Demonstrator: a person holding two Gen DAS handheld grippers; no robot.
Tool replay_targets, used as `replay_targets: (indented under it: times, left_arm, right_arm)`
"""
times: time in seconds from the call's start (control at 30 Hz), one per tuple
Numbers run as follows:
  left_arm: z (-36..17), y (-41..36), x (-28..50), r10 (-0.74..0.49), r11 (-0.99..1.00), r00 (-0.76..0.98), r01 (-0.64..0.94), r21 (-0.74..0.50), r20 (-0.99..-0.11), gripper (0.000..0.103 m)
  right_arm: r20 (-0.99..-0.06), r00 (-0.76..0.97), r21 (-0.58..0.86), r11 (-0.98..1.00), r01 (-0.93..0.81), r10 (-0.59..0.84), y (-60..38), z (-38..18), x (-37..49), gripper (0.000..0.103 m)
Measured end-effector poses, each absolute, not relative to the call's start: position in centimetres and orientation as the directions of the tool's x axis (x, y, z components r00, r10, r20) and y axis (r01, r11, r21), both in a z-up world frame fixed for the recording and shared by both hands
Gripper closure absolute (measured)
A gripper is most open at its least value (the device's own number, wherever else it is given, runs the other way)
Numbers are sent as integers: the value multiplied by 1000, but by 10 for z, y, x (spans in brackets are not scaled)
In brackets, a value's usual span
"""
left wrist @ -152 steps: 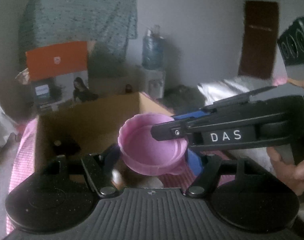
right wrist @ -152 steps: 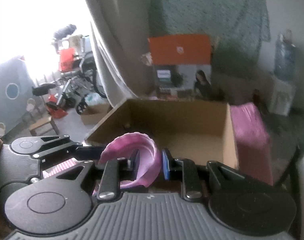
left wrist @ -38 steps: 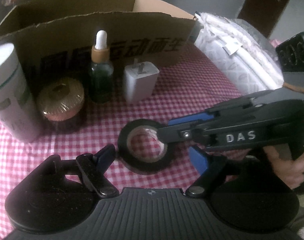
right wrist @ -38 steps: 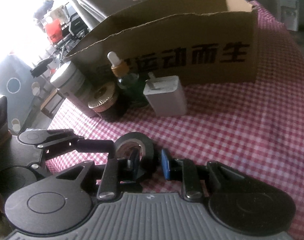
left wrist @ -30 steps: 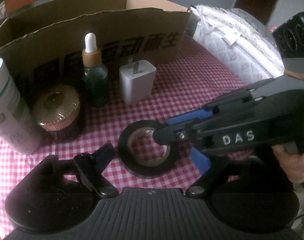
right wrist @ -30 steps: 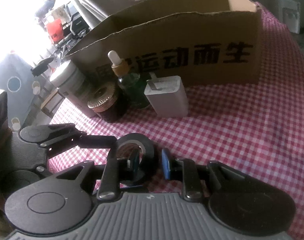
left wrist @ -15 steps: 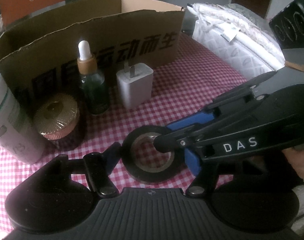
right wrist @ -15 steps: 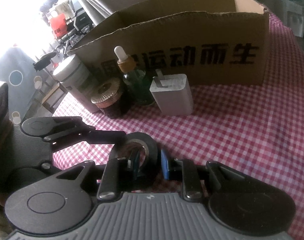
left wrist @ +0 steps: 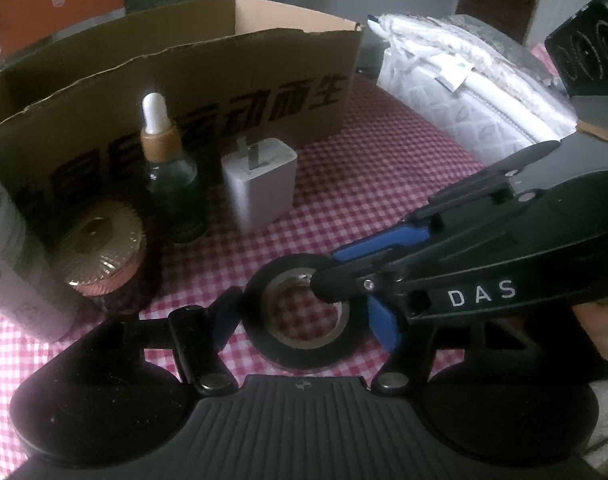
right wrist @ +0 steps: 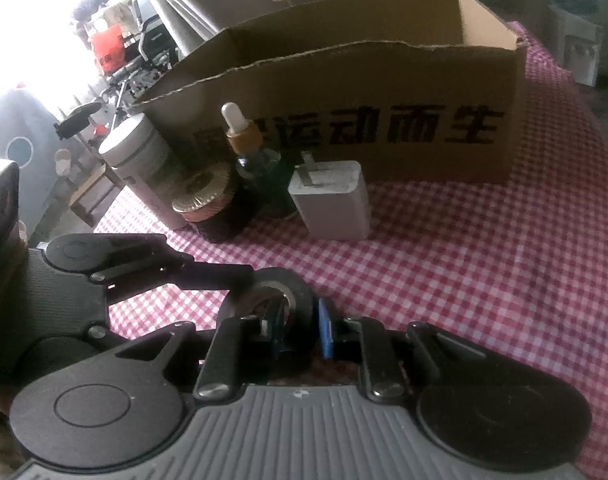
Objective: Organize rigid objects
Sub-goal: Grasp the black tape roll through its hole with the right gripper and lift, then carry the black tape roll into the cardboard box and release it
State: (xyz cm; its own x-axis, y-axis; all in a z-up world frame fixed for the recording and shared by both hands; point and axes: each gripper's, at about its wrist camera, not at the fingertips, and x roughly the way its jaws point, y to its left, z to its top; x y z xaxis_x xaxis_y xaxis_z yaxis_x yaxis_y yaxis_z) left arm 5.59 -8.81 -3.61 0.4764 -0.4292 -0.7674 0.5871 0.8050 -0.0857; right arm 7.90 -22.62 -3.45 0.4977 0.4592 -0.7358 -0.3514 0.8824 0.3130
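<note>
A black tape roll [left wrist: 304, 354] lies flat on the red-checked cloth [left wrist: 383, 184], in front of the cardboard box [left wrist: 184, 80]. My left gripper [left wrist: 304, 316] straddles the roll, its jaws closing, with a finger against each side of the ring. From the right, my right gripper [left wrist: 335, 272] is shut on the roll's far wall. The right wrist view shows the tape roll [right wrist: 300, 284] with my right gripper [right wrist: 304, 326] pinching its wall, one finger inside the hole and the blue pad outside. The left gripper's finger [right wrist: 224, 272] touches the roll's left side.
In a row before the box stand a white canister [left wrist: 8, 272], a gold-lidded jar [left wrist: 100, 256], a green dropper bottle [left wrist: 172, 184] and a white charger [left wrist: 260, 184]. A white quilted bag [left wrist: 463, 92] lies at the right. A hand [left wrist: 599, 332] holds the right gripper.
The left gripper's fingers have drawn in until they meet the roll's sides. The right gripper's fingers have tightened on the roll's wall. Five seconds ago a pink bowl was held over the box.
</note>
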Motion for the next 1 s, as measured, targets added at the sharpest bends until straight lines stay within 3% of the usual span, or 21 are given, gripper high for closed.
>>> replay_targets:
  times: [0.5,0.8,1.0]
  left_arm:
    - [-37,-87,50,-414,803,470,592,-69,-779,34]
    - [-32,-75,47,-465,824,494,544,-156,-734,36]
    - [2,-74,35,-476,828,568,546,-126,-671,36]
  right_arm:
    - [-738,486,312,876,-369,468,-228,-40,82,81]
    - [-707,525,336,878,-340,474,-232,-32,73,83]
    - [-653,592,309,880,-362,473,-235,4,60,83]
